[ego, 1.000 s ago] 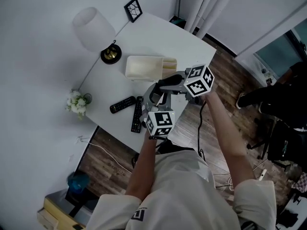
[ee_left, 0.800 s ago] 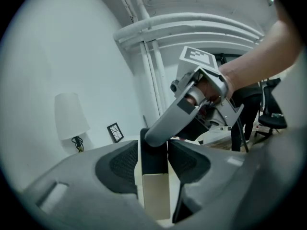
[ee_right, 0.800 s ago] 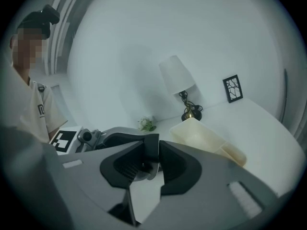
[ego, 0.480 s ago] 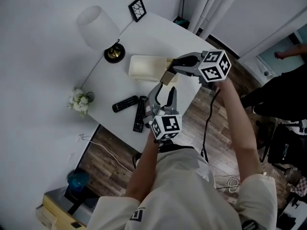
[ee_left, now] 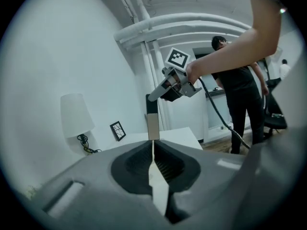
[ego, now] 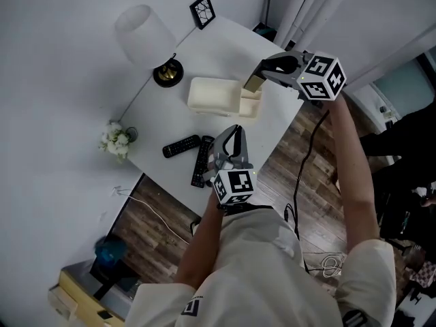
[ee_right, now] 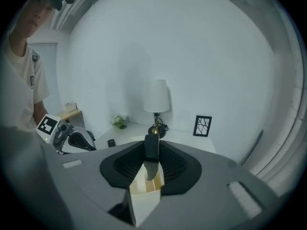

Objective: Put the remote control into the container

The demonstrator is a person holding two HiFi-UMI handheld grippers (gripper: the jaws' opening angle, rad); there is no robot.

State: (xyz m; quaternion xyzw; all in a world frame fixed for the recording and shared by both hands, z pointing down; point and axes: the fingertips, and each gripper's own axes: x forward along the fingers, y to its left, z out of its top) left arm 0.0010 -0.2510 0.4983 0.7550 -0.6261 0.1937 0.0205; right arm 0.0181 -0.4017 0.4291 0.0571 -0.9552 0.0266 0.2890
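My right gripper (ego: 264,69) is shut on a dark remote control (ego: 253,82) that hangs end-down over the small compartments at the right end of the cream container (ego: 212,94). In the right gripper view the remote (ee_right: 151,147) stands between the jaws just above the container's dividers (ee_right: 143,195). My left gripper (ego: 228,135) hovers over the table's near edge; its jaws have just been closing and meet with nothing between them (ee_left: 152,150). The left gripper view shows the right gripper (ee_left: 169,86) with the remote (ee_left: 153,126) hanging below it.
Two more black remotes (ego: 181,146) (ego: 199,161) lie on the white table (ego: 225,43) left of my left gripper. A white lamp (ego: 141,36), a framed picture (ego: 204,11) and a small flower bunch (ego: 116,142) stand along the wall. A person in black (ee_left: 242,87) stands beyond the table.
My right gripper has risen and swung away toward the far right with the remote, now over the container's end. The left gripper's jaws went from wide apart to shut.
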